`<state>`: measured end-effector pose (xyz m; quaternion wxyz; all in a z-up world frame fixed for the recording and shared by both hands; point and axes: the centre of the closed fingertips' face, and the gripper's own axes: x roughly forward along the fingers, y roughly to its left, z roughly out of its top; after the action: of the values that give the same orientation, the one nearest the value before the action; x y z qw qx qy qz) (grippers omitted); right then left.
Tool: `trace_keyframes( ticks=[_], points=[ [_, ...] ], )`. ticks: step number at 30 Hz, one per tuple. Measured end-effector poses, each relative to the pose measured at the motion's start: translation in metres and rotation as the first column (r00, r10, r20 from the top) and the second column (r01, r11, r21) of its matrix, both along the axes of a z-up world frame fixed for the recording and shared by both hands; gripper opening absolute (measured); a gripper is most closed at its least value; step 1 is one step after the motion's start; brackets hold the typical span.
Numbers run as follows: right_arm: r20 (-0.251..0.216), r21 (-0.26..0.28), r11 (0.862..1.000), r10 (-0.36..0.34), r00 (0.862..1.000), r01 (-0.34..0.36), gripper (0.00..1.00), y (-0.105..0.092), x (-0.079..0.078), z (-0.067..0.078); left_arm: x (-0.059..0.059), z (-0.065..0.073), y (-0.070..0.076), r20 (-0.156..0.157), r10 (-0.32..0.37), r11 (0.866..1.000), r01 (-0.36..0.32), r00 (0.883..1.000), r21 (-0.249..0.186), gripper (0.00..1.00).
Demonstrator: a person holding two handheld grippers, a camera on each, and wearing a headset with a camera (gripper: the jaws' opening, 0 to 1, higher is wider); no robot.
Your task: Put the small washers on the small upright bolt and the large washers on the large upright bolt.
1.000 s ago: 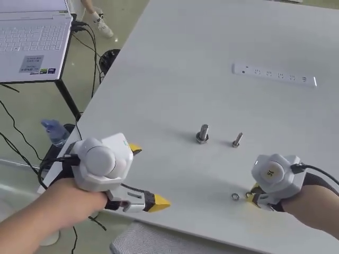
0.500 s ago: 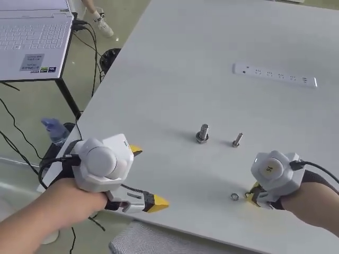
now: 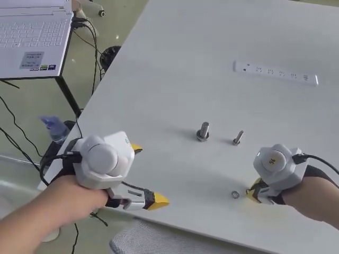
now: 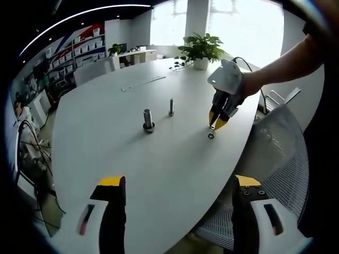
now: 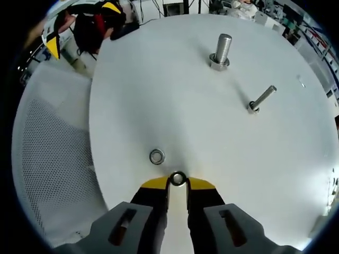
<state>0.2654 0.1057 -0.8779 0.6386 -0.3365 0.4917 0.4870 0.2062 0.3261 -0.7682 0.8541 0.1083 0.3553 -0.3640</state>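
One washer (image 5: 178, 178) is pinched between the yellow tips of the right gripper (image 5: 178, 184), low in the centre of the right gripper view, with the jaws almost together. A second washer (image 5: 157, 156) lies flat on the white table (image 5: 175, 95), just up and left of the first. The large bolt (image 5: 221, 50) and the small bolt (image 5: 262, 98) stand at the upper right. The left gripper (image 4: 179, 182), at the bottom of its own view, has its jaws spread wide and grips nothing.
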Motion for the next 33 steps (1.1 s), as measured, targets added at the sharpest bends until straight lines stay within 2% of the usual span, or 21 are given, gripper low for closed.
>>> trace_keyframes(
  ticks=[13, 17, 25, 27, 30, 33],
  points=[
    [0.01, 0.006, 1.0, -0.01, 1.0, 0.01, 0.13, 0.0003, 0.0039, 0.0001, -0.0001, -0.0028, 0.0008, -0.01, 0.0, 1.0, 0.0, 1.0, 0.003, 0.81],
    [0.04, -0.024, 0.999, 0.03, 0.999, -0.029, 0.13, 0.0006, 0.0026, -0.0003, -0.0002, -0.0043, 0.0013, -0.014, 0.001, 1.0, -0.001, 1.0, 0.004, 0.81],
    [0.019, -0.105, 0.994, 0.017, 1.0, -0.015, 0.14, 0.0016, 0.0049, -0.0003, -0.0006, -0.0052, 0.002, -0.019, 0.0, 1.0, 0.0, 1.0, 0.006, 0.8],
    [0.016, -0.118, 0.992, 0.034, 0.999, -0.032, 0.14, 0.0012, 0.0044, -0.0006, -0.001, -0.0054, 0.0021, -0.019, 0.0, 1.0, 0.0, 1.0, 0.006, 0.79],
    [0.018, -0.124, 0.992, 0.033, 0.999, -0.03, 0.13, 0.0002, 0.0039, -0.0002, -0.0024, -0.0064, 0.0016, -0.023, -0.002, 1.0, 0.002, 1.0, 0.006, 0.78],
    [0.032, -0.078, 0.997, 0.022, 0.999, -0.019, 0.12, -0.0013, 0.0045, 0.0009, -0.0038, -0.0062, 0.0012, -0.024, -0.001, 1.0, 0.002, 1.0, 0.003, 0.78]
  ],
)
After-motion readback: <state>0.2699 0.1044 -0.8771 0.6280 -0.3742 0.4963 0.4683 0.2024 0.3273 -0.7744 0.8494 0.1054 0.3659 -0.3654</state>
